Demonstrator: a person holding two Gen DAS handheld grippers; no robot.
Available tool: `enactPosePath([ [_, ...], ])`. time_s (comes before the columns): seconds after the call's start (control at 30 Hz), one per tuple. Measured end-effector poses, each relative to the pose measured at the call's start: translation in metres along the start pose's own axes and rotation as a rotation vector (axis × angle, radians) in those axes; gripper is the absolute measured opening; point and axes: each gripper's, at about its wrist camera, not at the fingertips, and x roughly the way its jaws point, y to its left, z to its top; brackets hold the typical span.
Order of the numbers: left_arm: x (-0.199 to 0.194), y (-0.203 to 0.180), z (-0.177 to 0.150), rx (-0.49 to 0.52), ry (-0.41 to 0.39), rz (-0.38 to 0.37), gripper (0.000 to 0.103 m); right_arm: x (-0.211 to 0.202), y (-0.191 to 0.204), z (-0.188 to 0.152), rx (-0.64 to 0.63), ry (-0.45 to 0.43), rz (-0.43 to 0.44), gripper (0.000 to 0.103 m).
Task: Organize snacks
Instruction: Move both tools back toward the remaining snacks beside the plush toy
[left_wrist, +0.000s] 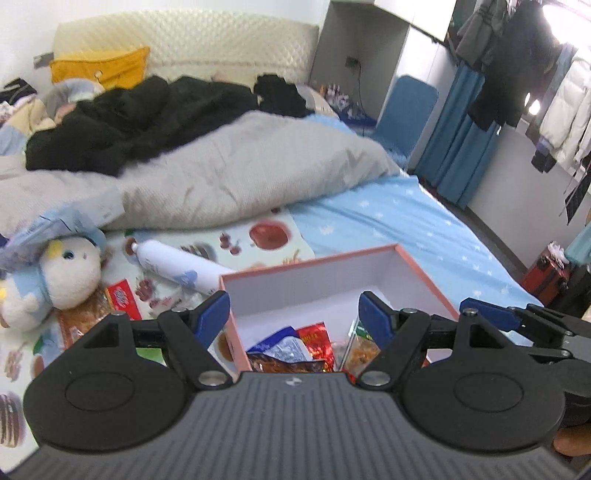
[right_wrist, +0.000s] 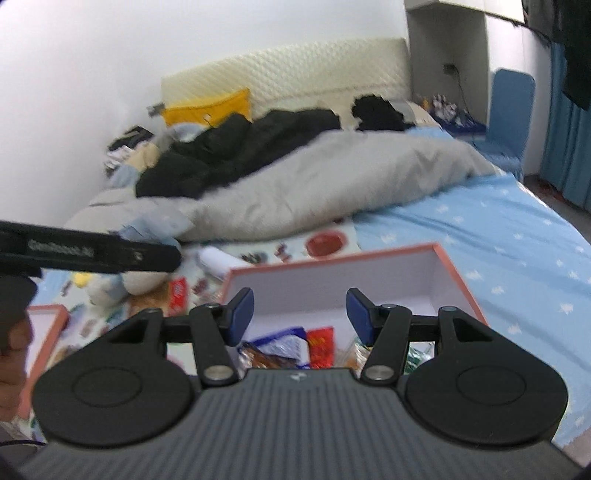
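A pink-rimmed box (left_wrist: 417, 269) with white walls lies open on the bed. In it sit a blue-and-white packet (left_wrist: 284, 345), a red packet (left_wrist: 316, 338) and a green-topped packet (left_wrist: 364, 341). My left gripper (left_wrist: 295, 314) hangs above the box's near-left corner, open, nothing between its blue pads. One finger (left_wrist: 484, 313) of the right gripper shows at the right. In the right wrist view the right gripper (right_wrist: 300, 314) hovers open and unloaded over the box (right_wrist: 332, 260), above the blue-and-white packet (right_wrist: 284, 343) and red packet (right_wrist: 321, 341). The left gripper's black finger (right_wrist: 110, 254) crosses the left side.
A red-and-orange snack packet (left_wrist: 110, 306), a white bottle (left_wrist: 177, 266) and a plush toy (left_wrist: 62, 277) lie on the fruit-print mat (left_wrist: 266, 236) left of the box. A grey duvet (left_wrist: 221, 177) is piled behind. A pink-edged lid (right_wrist: 48, 314) lies at the left, with a hand (right_wrist: 11, 343) beside it.
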Motion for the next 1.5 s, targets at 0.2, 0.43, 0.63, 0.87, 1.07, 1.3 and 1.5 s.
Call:
enactPosePath([
  [0.2, -0.027, 0.01, -0.005, -0.019, -0.048, 0.02, 0.081, -0.014, 0.017, 0.006, -0.013, -0.05, 0.041, 0.058],
  [0.43, -0.054, 0.028, -0.023, -0.035, -0.077, 0.064, 0.081, -0.022, 0.042, -0.005, -0.033, -0.068, 0.076, 0.059],
  [0.63, -0.072, 0.048, -0.048, -0.068, -0.074, 0.106, 0.081, -0.024, 0.063, -0.021, -0.044, -0.066, 0.111, 0.059],
  [0.87, -0.101, 0.058, -0.074, -0.024, -0.099, 0.18, 0.081, -0.022, 0.082, -0.033, -0.073, -0.053, 0.117, 0.059],
  [1.07, -0.125, 0.074, -0.094, -0.031, -0.113, 0.242, 0.081, -0.031, 0.093, -0.049, -0.079, -0.064, 0.115, 0.059],
  [1.3, -0.142, 0.085, -0.122, -0.088, -0.115, 0.216, 0.081, -0.037, 0.11, -0.072, -0.088, -0.044, 0.148, 0.059],
  [1.5, -0.144, 0.091, -0.148, -0.116, -0.089, 0.219, 0.081, -0.04, 0.125, -0.1, -0.095, 0.013, 0.174, 0.059],
])
